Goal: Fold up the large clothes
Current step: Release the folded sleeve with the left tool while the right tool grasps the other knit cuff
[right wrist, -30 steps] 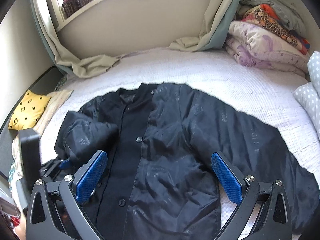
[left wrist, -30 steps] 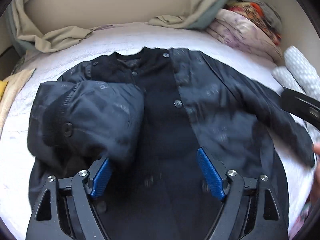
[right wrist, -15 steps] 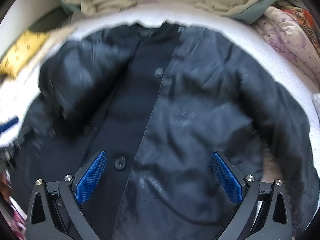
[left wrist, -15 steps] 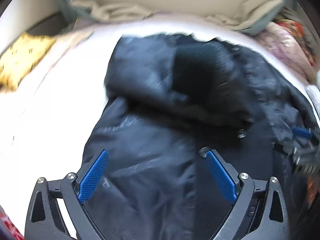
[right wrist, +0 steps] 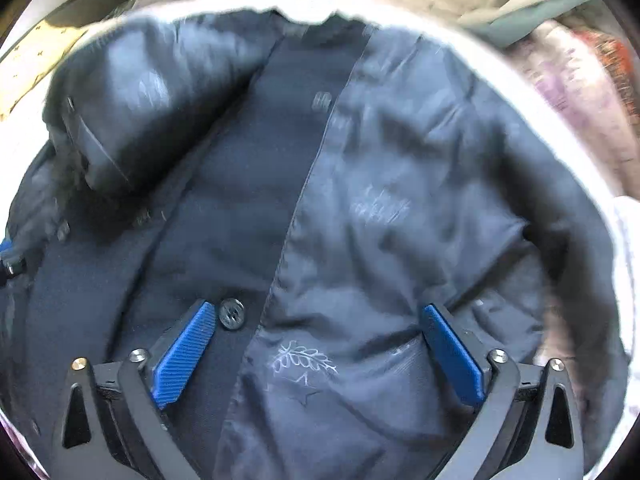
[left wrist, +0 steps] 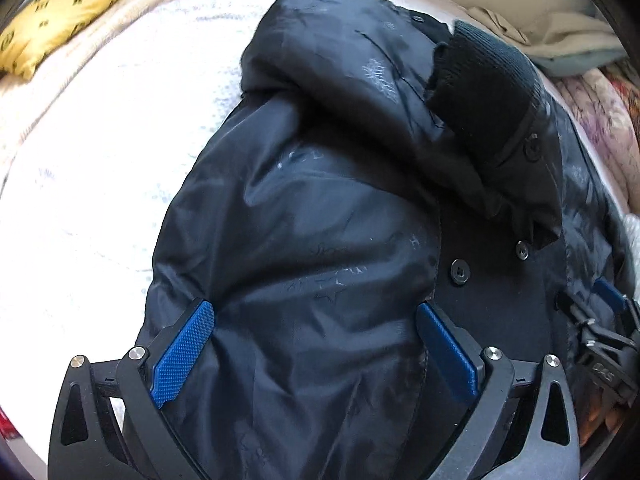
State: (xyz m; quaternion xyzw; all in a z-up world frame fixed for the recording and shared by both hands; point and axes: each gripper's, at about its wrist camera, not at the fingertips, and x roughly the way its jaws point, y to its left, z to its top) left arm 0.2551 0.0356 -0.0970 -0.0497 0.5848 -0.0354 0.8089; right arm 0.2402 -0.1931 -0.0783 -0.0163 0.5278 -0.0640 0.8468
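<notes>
Your left gripper (left wrist: pixel 316 344) stands wide apart over the dark jacket (left wrist: pixel 320 240), its jaws having just spread further, pads clear of the cloth and nothing clamped. Ahead of it the sleeve lies folded across the chest, its knit cuff (left wrist: pixel 484 92) up and to the right. The jacket lies spread on the white bed (left wrist: pixel 100 140). Your right gripper (right wrist: pixel 318 350) is also apart, having just narrowed slightly, gripping nothing; a button (right wrist: pixel 232 313) sits just beside its left pad, the jacket front beneath.
</notes>
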